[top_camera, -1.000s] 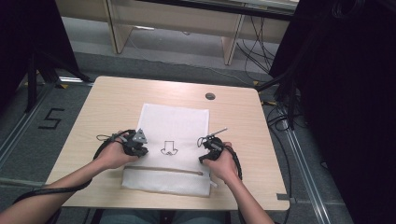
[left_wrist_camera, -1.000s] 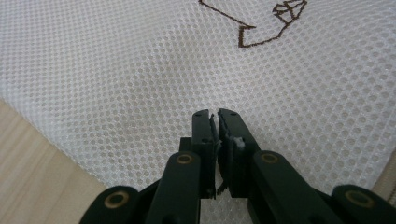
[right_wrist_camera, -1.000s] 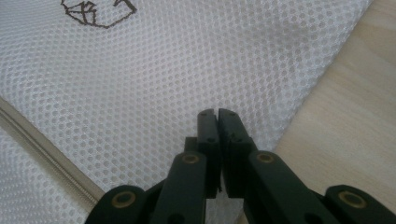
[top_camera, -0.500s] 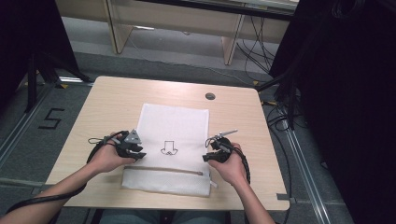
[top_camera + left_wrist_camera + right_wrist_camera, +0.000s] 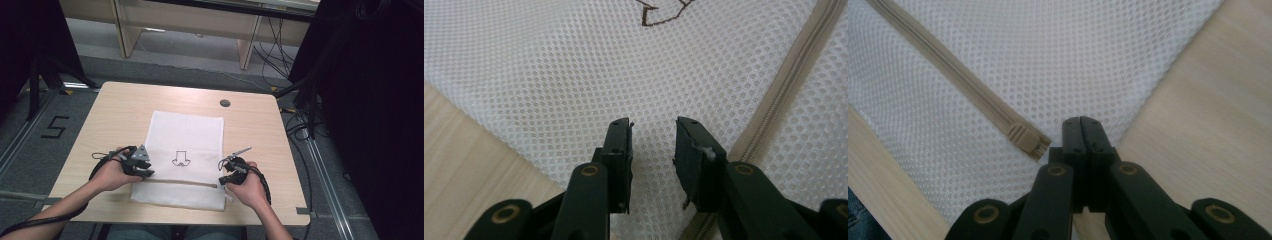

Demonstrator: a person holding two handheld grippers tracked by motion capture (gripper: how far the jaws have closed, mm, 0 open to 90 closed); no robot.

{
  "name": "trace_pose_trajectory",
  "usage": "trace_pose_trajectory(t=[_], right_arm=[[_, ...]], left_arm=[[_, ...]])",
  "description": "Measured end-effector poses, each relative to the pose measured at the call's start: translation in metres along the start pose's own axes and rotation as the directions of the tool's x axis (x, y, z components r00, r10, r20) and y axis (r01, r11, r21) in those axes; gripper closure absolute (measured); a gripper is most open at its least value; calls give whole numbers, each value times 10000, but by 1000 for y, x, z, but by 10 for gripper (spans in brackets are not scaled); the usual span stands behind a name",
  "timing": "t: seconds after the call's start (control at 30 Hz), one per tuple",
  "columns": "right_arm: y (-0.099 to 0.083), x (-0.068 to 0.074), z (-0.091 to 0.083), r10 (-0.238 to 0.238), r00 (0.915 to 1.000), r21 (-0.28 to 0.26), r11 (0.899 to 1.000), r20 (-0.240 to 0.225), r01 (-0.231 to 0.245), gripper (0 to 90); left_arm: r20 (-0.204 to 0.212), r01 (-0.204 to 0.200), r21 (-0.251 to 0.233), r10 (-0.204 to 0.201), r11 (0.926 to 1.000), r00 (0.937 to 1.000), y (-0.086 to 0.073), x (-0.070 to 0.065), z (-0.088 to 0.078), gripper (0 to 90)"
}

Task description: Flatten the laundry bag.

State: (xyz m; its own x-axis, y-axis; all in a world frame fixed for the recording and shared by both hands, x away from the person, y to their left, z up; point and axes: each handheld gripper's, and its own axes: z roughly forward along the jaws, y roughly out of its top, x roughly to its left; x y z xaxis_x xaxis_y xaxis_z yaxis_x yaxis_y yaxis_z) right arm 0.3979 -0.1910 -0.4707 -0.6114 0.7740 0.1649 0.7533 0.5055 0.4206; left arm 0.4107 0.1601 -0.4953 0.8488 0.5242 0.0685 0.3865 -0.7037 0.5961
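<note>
Your grippers sat at the mesh bag's zipper ends.

Your right gripper [image 5: 1082,122], jaws just closed together with nothing between, rested beside the zipper [image 5: 948,75] end; whether it pinched mesh was unclear. Your left gripper [image 5: 653,132] stood half-open over the mesh bag [image 5: 185,145] on the table [image 5: 115,115].

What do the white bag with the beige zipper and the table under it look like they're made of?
White mesh bag: probably synthetic netting, matte, showing a regular grid of tiny holes. Beige zipper: woven tape; whether its teeth are plastic is unclear. Table: light wood-grain top, likely laminate, smooth.
</note>
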Motion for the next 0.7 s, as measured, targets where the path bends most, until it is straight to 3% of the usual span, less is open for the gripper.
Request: trace_pose_trajectory(t=[0.03,0.1,0.13,0.33,0.4,0.43,0.47,0.53,0.6,0.7], right_arm=[[1,1,4,169,9999,271,9995,-30,-168,900],[3,-1,7,-23,9999,235,9997,-114,25,900],[3,-1,7,-23,9999,235,9997,-114,25,900],[2,-3,10,23,9999,230,9997,-155,-20,890],[2,0,2,415,9991,37,9991,108,-415,821],[2,0,2,415,9991,37,9991,108,-415,821],[2,-1,-5,243,9997,-497,9985,74,-239,776],[2,-4,-12,442,9989,-777,9960,126,-431,746],[1,-6,-13,355,9990,-1022,9942,264,-326,727],[-6,-12,-18,426,9987,-1126,9929,280,-392,687]], left_arm=[[49,-60,119,60,9999,10000,0,-1,0,670],[47,-57,133,56,9999,10000,0,-2,0,670],[60,-264,226,263,9994,9996,0,-1,0,670],[47,-43,154,42,9999,10000,0,0,1,657],[153,-60,-282,64,9996,9999,1,0,-3,625],[153,-60,-282,64,9996,9999,1,0,-3,601],[176,-154,-470,162,9988,9997,2,1,-4,582],[12,-256,-884,258,9958,9997,4,3,-5,557],[-36,-430,-1002,429,9940,9991,5,4,-6,538],[308,-134,-1320,176,9912,9994,5,2,-6,501]])
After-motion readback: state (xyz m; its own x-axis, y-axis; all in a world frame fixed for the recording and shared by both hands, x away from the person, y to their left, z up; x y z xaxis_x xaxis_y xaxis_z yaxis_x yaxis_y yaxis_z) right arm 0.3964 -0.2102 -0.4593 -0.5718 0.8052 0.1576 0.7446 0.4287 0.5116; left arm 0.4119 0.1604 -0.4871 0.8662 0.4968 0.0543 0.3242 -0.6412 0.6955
